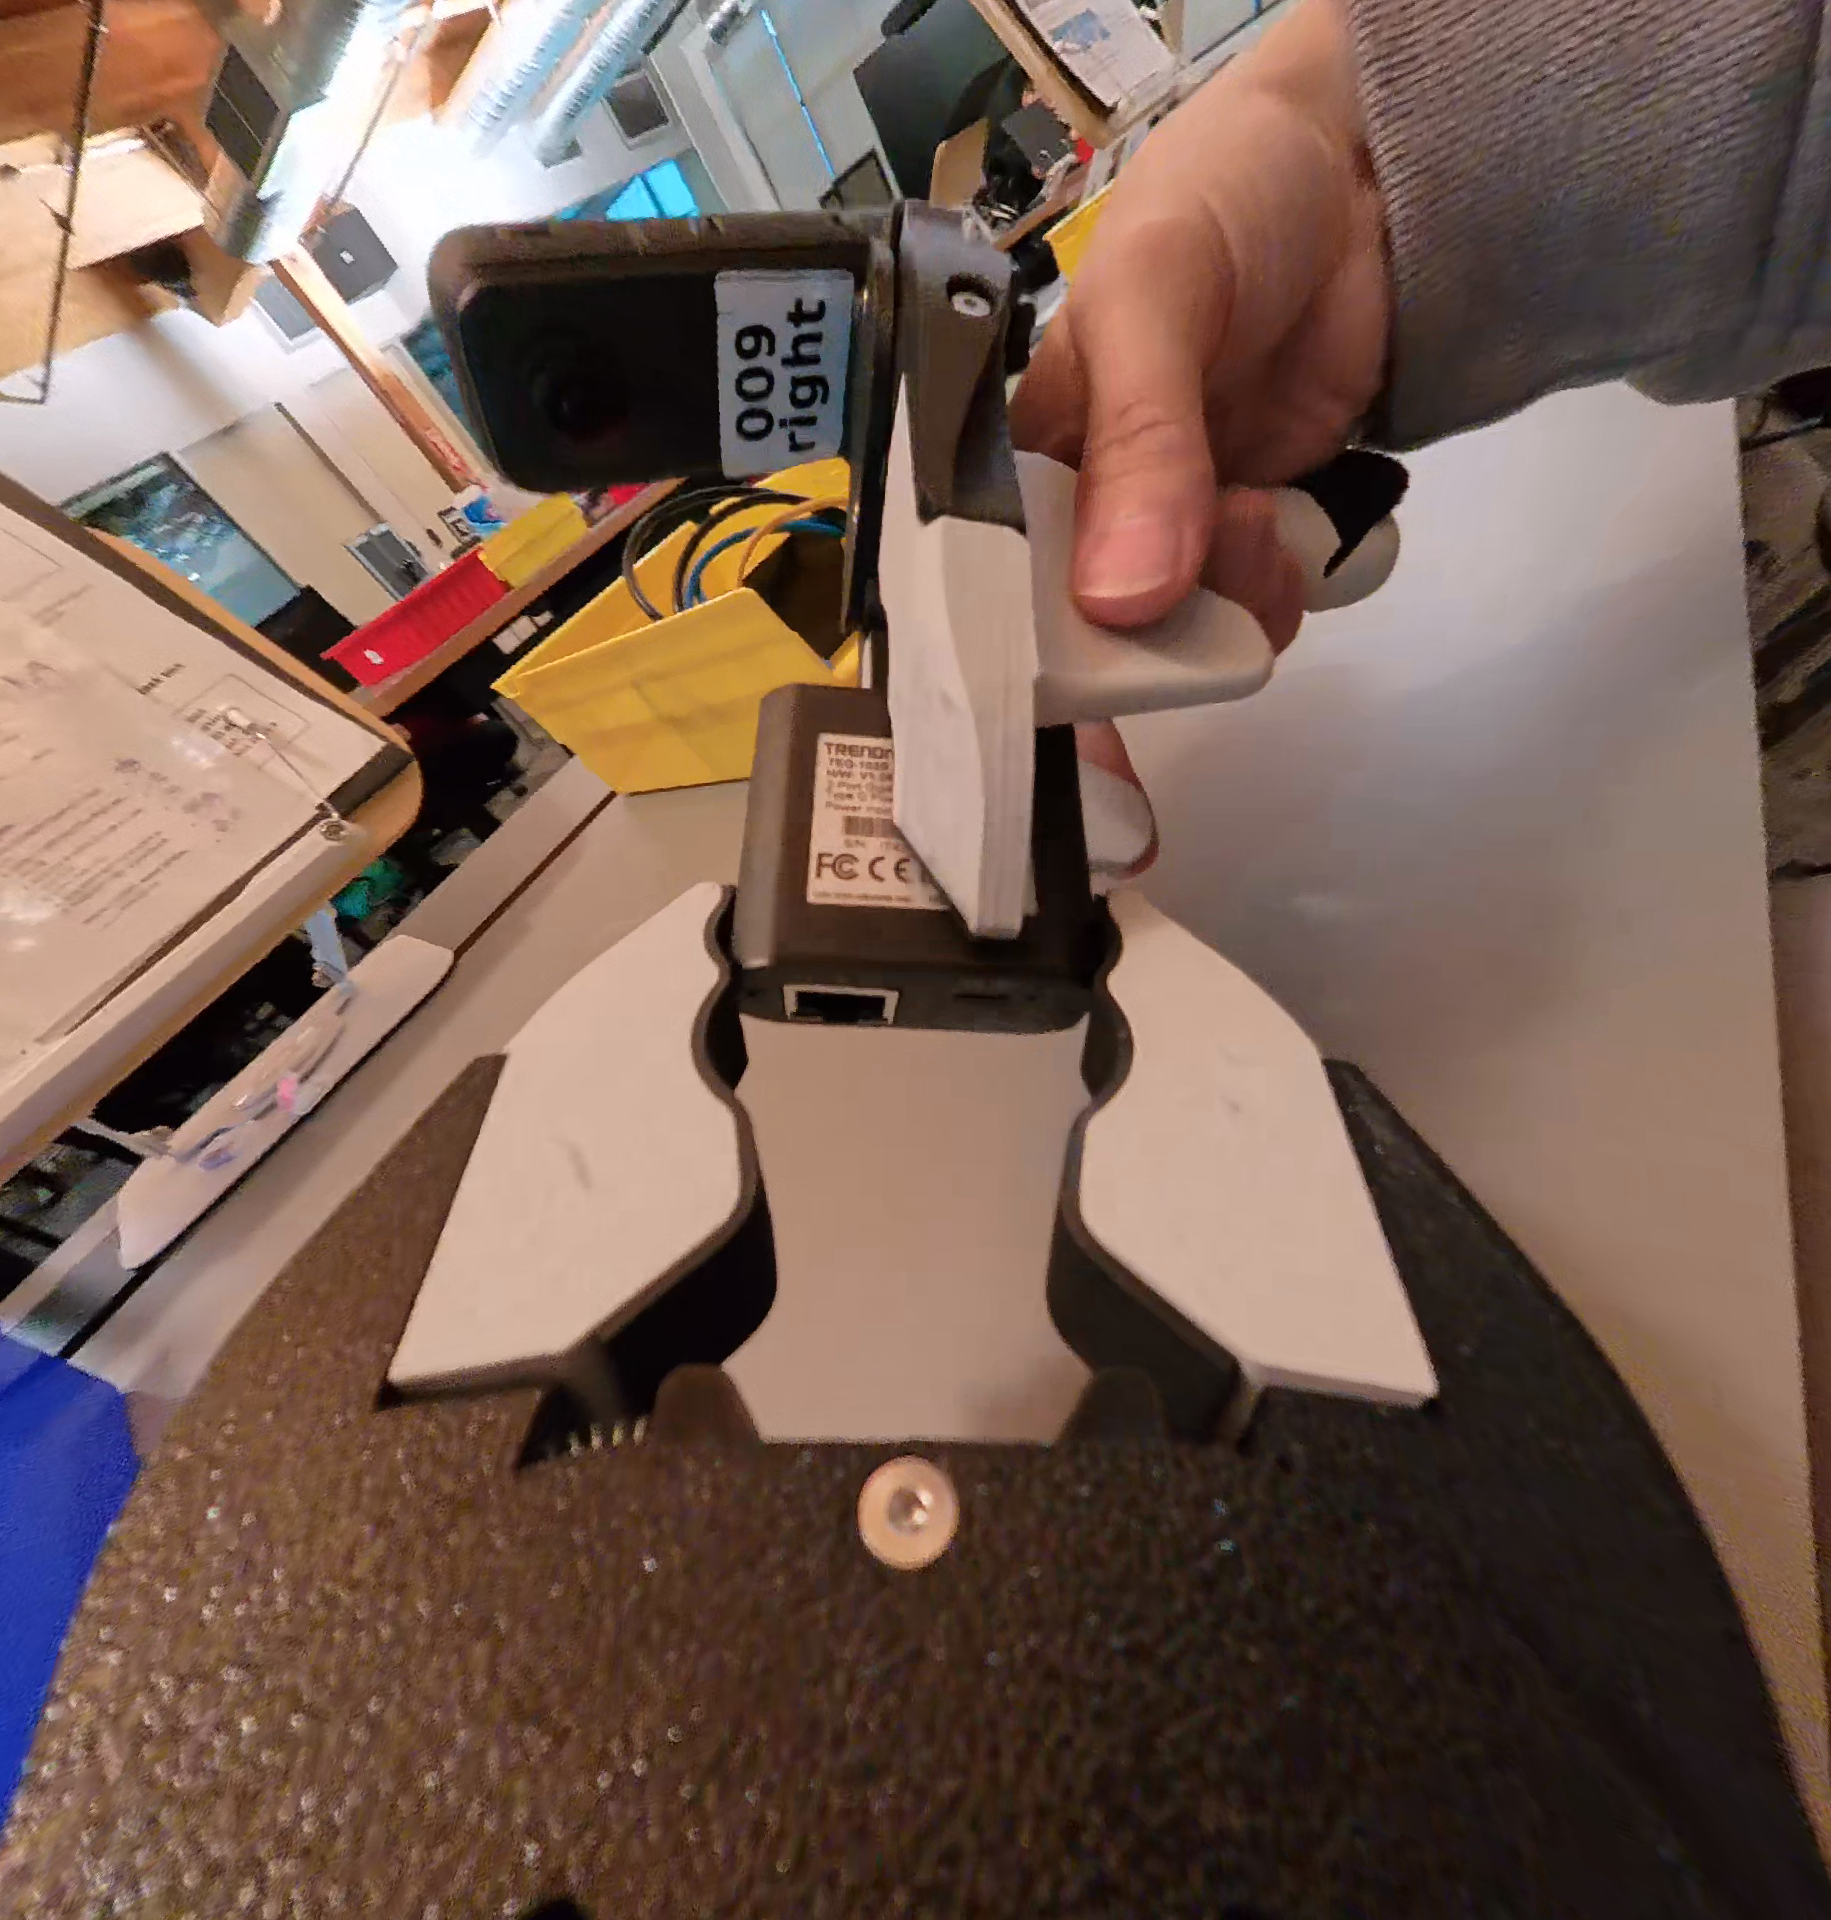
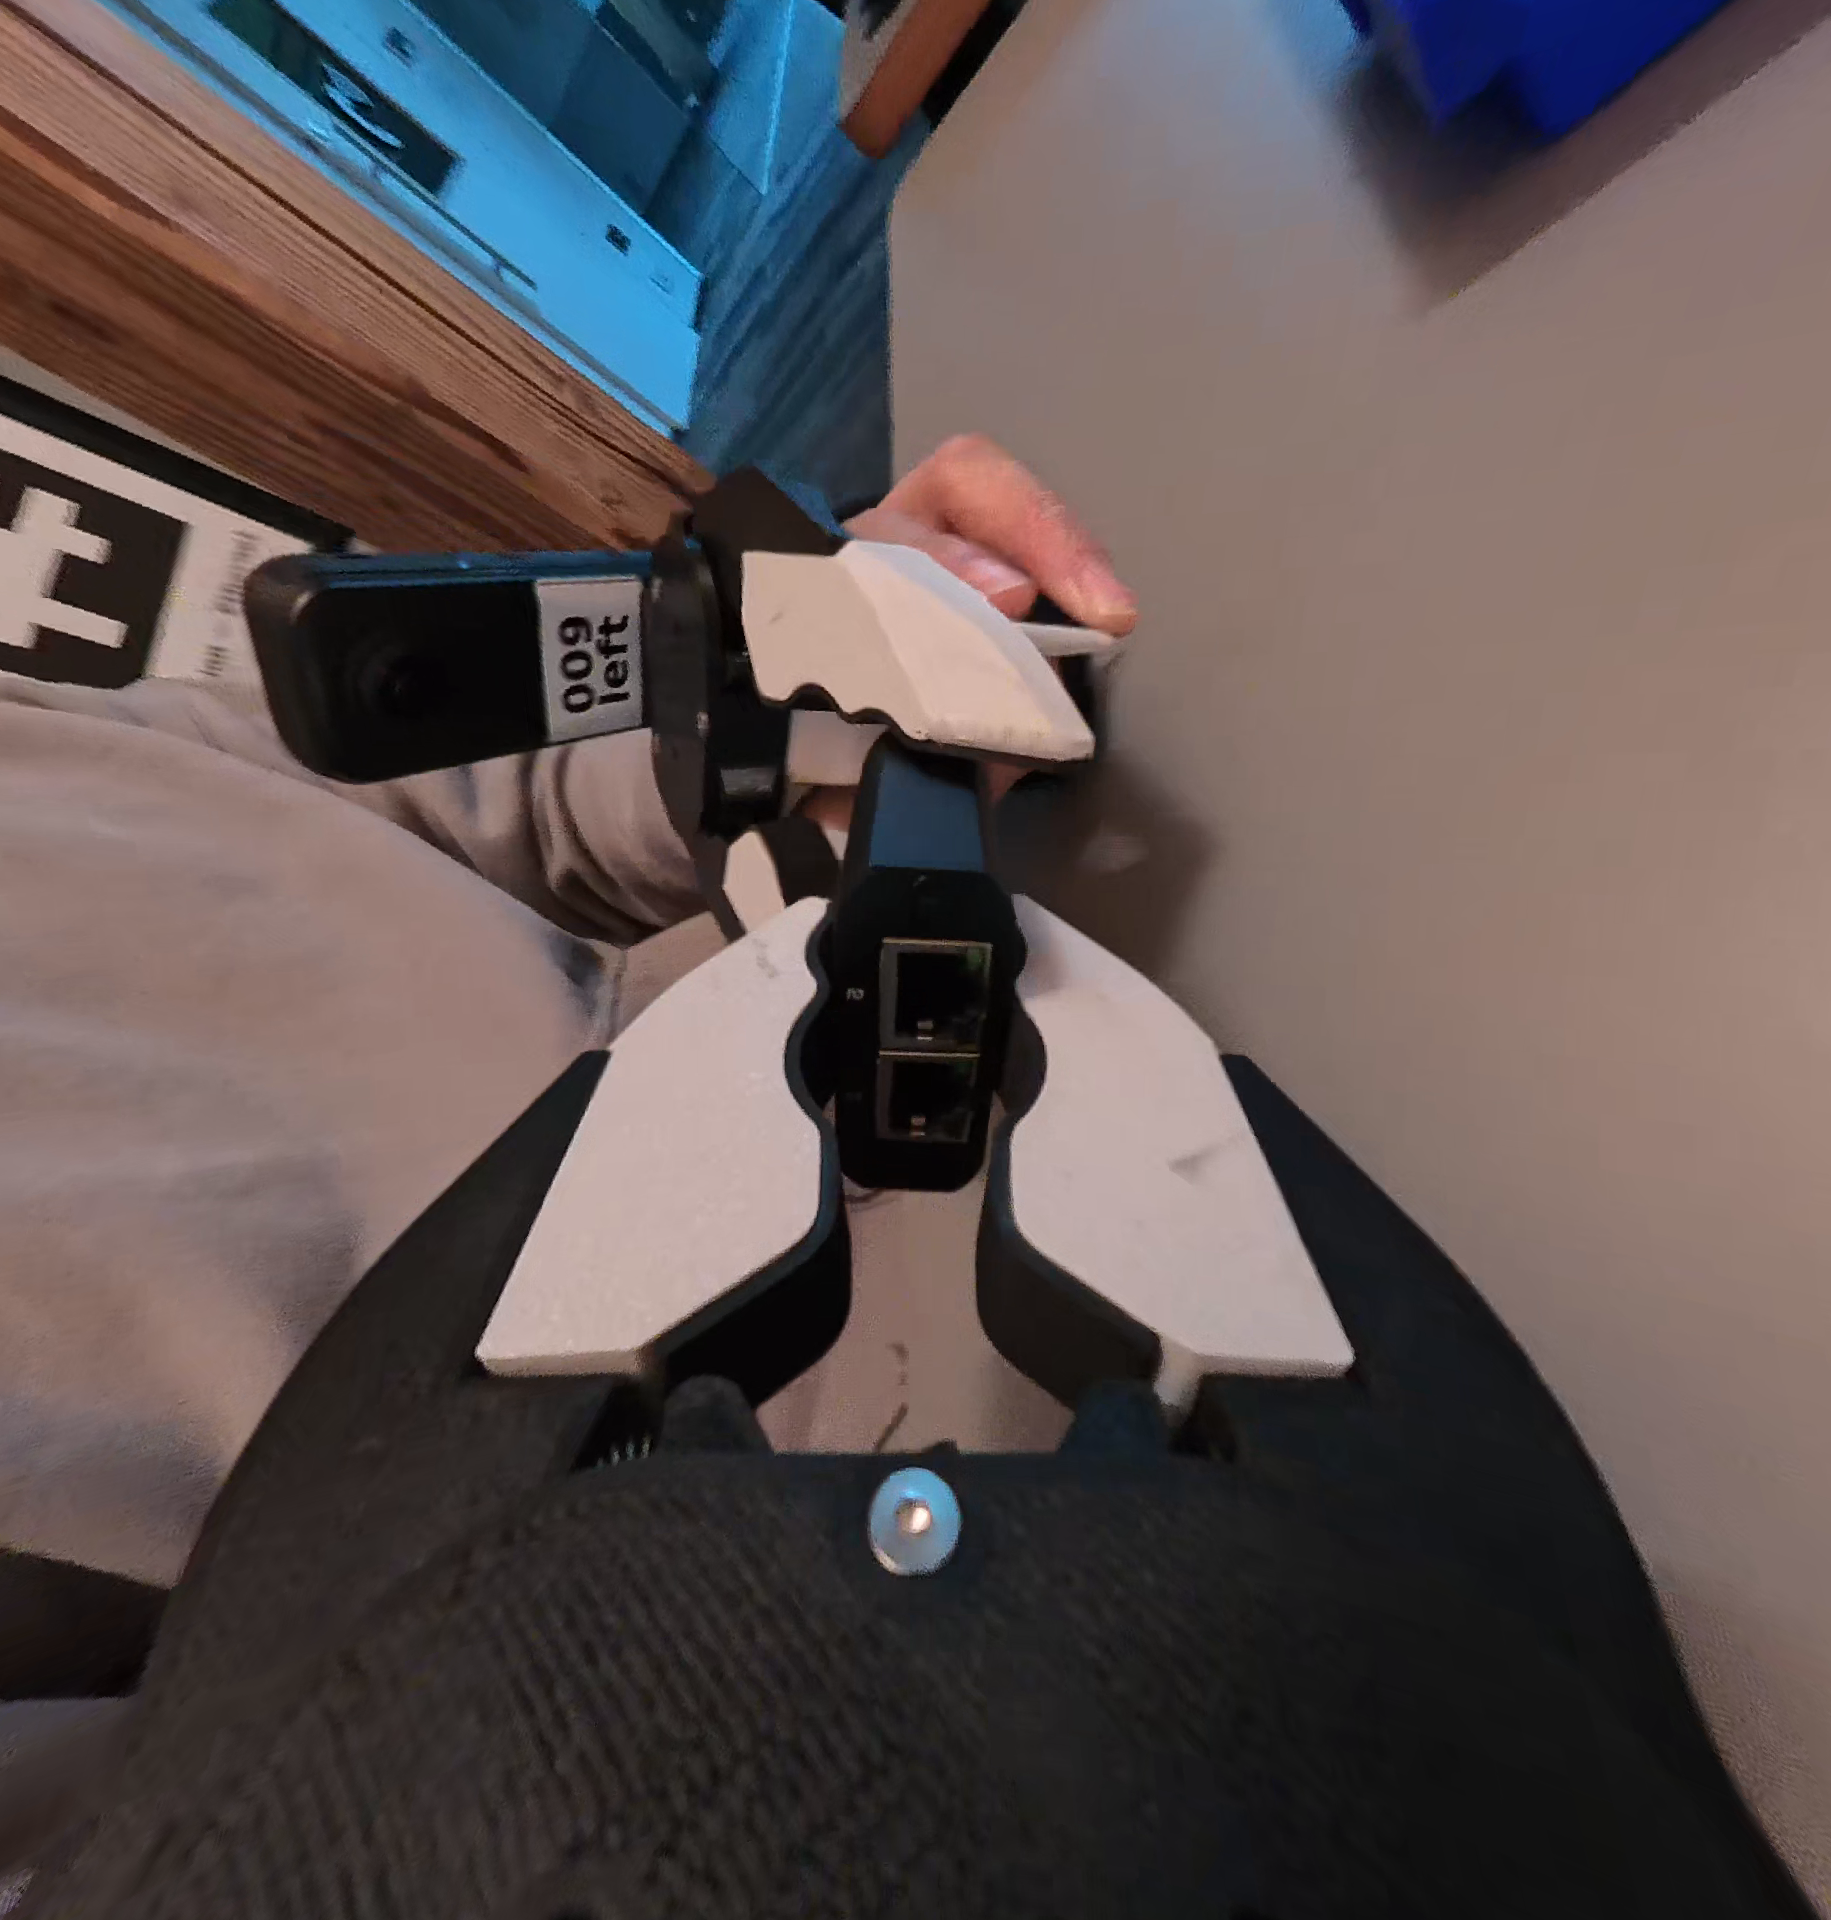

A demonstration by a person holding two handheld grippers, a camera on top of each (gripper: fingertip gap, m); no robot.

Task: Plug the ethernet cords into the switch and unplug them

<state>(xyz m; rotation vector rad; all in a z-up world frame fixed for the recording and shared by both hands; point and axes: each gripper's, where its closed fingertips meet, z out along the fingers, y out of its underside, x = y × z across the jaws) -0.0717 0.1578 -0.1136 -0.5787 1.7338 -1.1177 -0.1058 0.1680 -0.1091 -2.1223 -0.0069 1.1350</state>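
A small black switch (image 1: 776, 769) is held in the air between both grippers. My left gripper (image 1: 921, 925) is shut on the end with one empty port (image 1: 840, 1004). My right gripper (image 1: 1046, 883) reaches down from above, one white finger (image 1: 952, 748) across the labelled face. In the right wrist view my right gripper (image 2: 921, 997) is shut on the switch (image 2: 926, 894) at its end with two empty ports (image 2: 935, 987). The left gripper (image 2: 921, 758) clamps the far end. No cord is plugged in.
A yellow bin (image 1: 662, 686) with coiled cords (image 1: 724, 530) stands behind the switch on the grey table (image 1: 1410, 831). A red bin (image 1: 423, 623) is farther back. A blue bin (image 1: 17, 1507) is at the left. A board with papers (image 1: 111, 748) leans at the left.
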